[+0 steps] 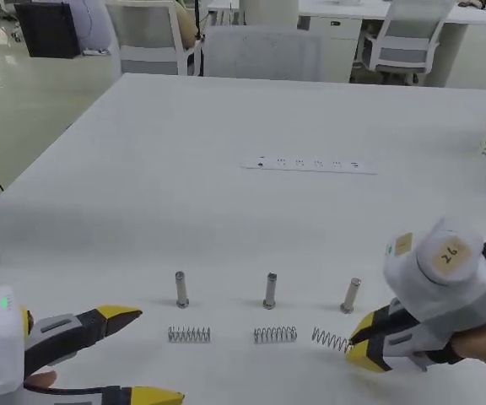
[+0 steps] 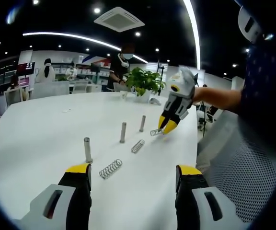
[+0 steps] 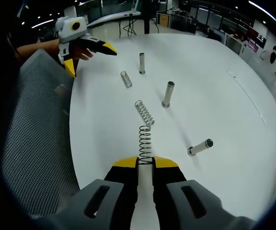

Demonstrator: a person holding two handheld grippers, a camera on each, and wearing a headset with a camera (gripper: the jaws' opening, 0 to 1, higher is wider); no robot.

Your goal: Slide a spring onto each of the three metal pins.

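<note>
Springs of coiled steel wire are lying in a row across the lower middle of the head view, three by my count: the left spring [image 1: 189, 335], the middle spring [image 1: 275, 334] and the right spring [image 1: 332, 340]. Just behind each, a short grey metal pin is standing on its flared base, three again: the left pin [image 1: 181, 289], the middle pin [image 1: 270, 290] and the right pin [image 1: 351, 295]. None is wearing a spring yet.

My yellow-tipped right gripper [image 1: 354, 344] is pinching the near end of the right spring, jaws drawn narrow on the wire. My left gripper [image 1: 159, 354] is waiting at lower left, jaws spread wide and holding nothing.

I am judging this as the pick-up of the first spring. Next, I reckon, I am needing to lift it, tip it upright and line its open end over the right pin's top before lowering.

Everything is sitting on the flat white tabletop [image 1: 226, 211], with a white power strip [image 1: 309, 164] lying further up the frame.
</note>
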